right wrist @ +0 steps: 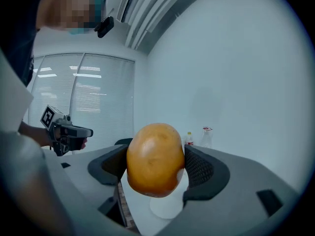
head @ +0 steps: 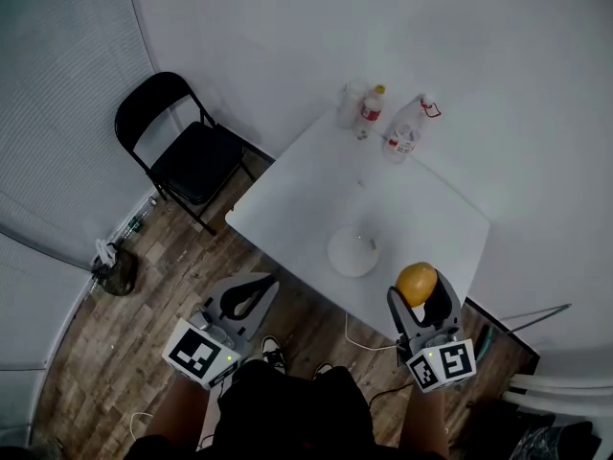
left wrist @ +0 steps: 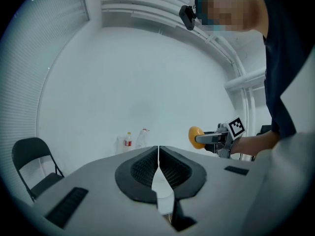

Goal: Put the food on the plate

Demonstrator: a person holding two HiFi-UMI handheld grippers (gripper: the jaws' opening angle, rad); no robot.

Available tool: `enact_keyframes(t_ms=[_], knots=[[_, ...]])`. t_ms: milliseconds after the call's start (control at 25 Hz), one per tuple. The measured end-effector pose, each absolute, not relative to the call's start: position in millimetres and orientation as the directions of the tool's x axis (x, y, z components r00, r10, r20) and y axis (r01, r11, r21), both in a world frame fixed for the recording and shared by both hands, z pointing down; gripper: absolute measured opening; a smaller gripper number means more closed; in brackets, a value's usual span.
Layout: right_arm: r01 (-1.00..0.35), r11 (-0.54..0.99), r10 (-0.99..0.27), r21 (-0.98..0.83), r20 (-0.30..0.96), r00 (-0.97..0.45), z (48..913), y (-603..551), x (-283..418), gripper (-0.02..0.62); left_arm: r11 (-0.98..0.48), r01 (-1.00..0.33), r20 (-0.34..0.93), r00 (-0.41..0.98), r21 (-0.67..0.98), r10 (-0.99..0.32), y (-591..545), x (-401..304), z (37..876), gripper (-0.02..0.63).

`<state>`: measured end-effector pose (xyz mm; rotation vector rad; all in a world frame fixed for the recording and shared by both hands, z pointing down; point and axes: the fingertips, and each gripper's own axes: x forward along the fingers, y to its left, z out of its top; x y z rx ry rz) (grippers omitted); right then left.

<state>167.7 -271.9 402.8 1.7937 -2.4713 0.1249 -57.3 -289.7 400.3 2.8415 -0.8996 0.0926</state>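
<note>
A round orange-yellow piece of food (head: pixel 417 282) (right wrist: pixel 155 159) is clamped in my right gripper (head: pixel 420 293) (right wrist: pixel 156 165), which is shut on it above the near right part of the white table (head: pixel 412 209). The empty white plate (head: pixel 352 253) (right wrist: pixel 167 208) lies on the table just left of and beyond the food. My left gripper (head: pixel 247 297) (left wrist: pixel 158 151) hovers off the table's near edge over the wooden floor, shut with its pads touching and nothing between them. From the left gripper view the food (left wrist: pixel 196 137) shows to the right.
Two plastic bottles (head: pixel 369 111) (head: pixel 405 130) and a clear cup (head: pixel 351 103) stand at the table's far corner against the wall. A black folding chair (head: pixel 187 147) stands left of the table. A small dark object (head: pixel 115 268) sits on the floor near the blinds.
</note>
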Motion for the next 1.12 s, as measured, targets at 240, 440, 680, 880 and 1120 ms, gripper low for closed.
enact_keyframes(t_ms=[240, 440, 680, 880, 1120], knots=[[-0.938, 0.347, -0.924, -0.015, 0.166, -0.344, 420, -313, 167, 0.37, -0.784, -0.601, 0.121, 0.799, 0.155, -0.589, -311, -53, 408, 0.023], [-0.907, 0.421, -0.876, 0.027, 0.271, -0.398, 452, -345, 168, 0.37, -0.754, -0.64, 0.135, 0.769, 0.15, -0.625, -316, -41, 414, 0.023], [-0.866, 0.498, -0.794, 0.051, 0.43, -0.431, 516, -383, 167, 0.37, -0.715, -0.686, 0.182, 0.727, 0.139, -0.662, -320, -32, 429, 0.023], [-0.844, 0.534, -0.713, 0.046, 0.562, -0.42, 582, -404, 161, 0.37, -0.677, -0.719, 0.205, 0.695, 0.159, -0.69, -320, -32, 436, 0.023], [-0.811, 0.582, -0.607, 0.063, 0.697, -0.382, 657, -414, 157, 0.37, -0.637, -0.751, 0.219, 0.66, 0.175, -0.718, -321, -38, 439, 0.023]])
